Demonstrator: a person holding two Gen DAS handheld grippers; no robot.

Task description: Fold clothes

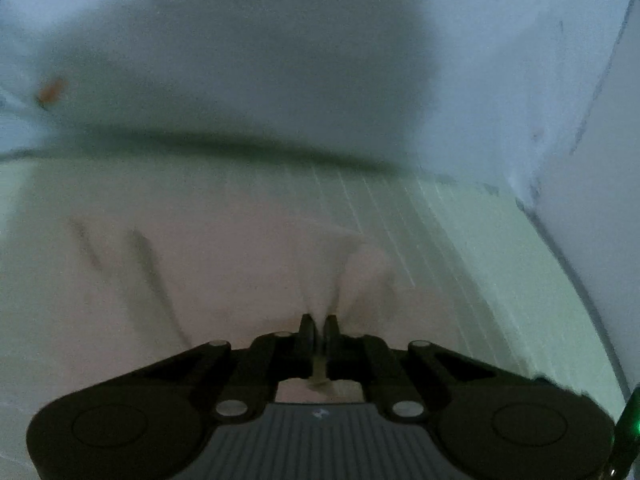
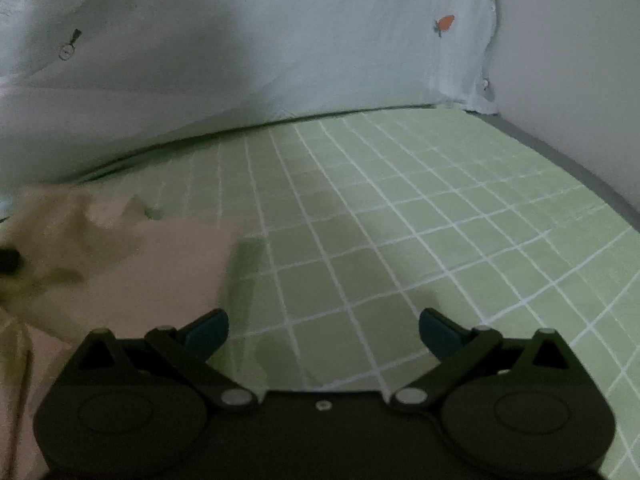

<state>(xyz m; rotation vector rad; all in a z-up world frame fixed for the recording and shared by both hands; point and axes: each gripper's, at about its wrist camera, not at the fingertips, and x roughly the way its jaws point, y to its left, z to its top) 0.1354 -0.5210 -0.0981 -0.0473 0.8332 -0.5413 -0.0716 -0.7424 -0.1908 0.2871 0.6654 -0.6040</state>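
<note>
A pale pink garment (image 1: 192, 280) lies on a green checked bed sheet (image 1: 460, 240). My left gripper (image 1: 319, 322) is shut on a pinch of the pink cloth, which rises into a ridge ahead of the fingers. The view is motion-blurred. In the right wrist view the same pink garment (image 2: 132, 272) lies at the left, bunched at its far end. My right gripper (image 2: 324, 330) is open and empty over the bare green sheet (image 2: 400, 220), just right of the garment's edge. Its blue fingertips (image 2: 210, 330) stand wide apart.
A light blue-white pillow or duvet (image 2: 280, 40) with small printed motifs lies along the far side of the bed. A pale wall (image 2: 568, 60) rises at the right. The sheet extends to the right of the garment.
</note>
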